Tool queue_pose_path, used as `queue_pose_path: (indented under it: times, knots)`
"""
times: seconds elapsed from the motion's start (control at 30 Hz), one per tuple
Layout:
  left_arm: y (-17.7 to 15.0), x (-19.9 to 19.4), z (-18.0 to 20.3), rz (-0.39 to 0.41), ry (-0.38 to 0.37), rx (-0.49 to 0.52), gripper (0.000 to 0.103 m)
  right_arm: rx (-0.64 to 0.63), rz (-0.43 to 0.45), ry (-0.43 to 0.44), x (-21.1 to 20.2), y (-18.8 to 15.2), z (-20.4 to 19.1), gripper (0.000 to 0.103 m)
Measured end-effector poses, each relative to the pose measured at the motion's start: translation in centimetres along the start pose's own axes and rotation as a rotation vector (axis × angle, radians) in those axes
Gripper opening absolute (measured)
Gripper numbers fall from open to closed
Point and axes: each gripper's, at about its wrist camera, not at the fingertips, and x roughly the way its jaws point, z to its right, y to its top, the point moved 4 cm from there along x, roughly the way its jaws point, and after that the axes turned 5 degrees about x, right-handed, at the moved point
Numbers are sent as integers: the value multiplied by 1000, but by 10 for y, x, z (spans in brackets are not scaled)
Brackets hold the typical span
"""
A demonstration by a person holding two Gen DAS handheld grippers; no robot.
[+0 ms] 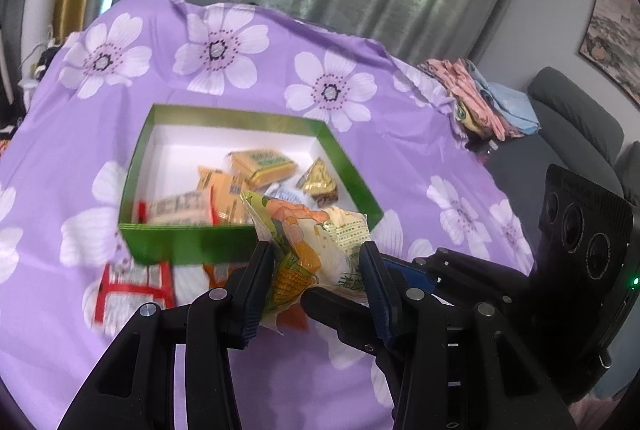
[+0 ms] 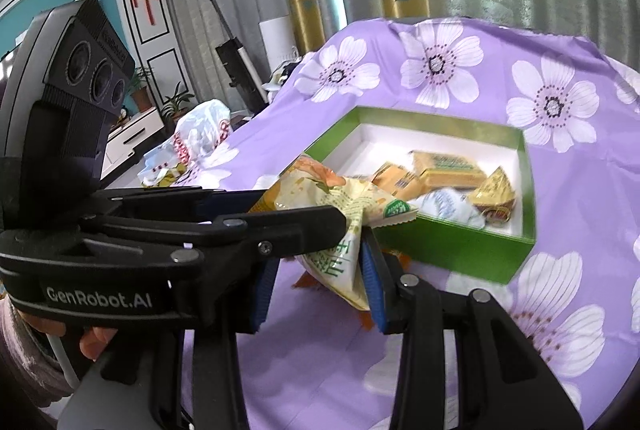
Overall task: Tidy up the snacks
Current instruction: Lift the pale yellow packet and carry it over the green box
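A yellow-and-white snack bag [image 1: 316, 246] with a corn picture hangs in the air just in front of the green box [image 1: 240, 118]. My left gripper [image 1: 316, 266] is shut on its lower part. My right gripper [image 2: 318, 284] is shut on the same snack bag [image 2: 336, 266], reaching in from the right in the left wrist view. In the right wrist view one of the left gripper's fingers [image 2: 296, 230] crosses over the bag from the left. The green box [image 2: 452, 254] has a white inside and holds several wrapped snacks [image 2: 444, 169]. A red-and-white packet [image 1: 132, 284] and an orange packet [image 1: 216, 270] lie on the cloth before the box.
A purple flowered cloth [image 1: 248, 362] covers the table. Folded cloths [image 1: 484, 97] are piled at its far right edge, with a grey sofa [image 1: 572, 121] beyond. A white plastic bag [image 2: 200, 137] sits off the table's left side, near an upright vacuum [image 2: 236, 61].
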Motion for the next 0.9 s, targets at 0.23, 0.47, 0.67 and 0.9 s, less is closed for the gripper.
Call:
queue_pose_path:
  times: [0.23, 0.47, 0.67, 0.9]
  knots:
    - [27, 21, -5, 6, 2, 13, 45, 7, 28, -11, 13, 26, 21, 40]
    - [42, 40, -16, -5, 15, 13, 45, 17, 30, -17, 31, 41, 36, 40]
    - [47, 58, -30, -29, 19, -14, 45, 23, 5, -20, 50, 49, 47, 40]
    - [49, 79, -45, -65, 18, -52, 45, 27, -44, -34, 74, 52, 59, 40]
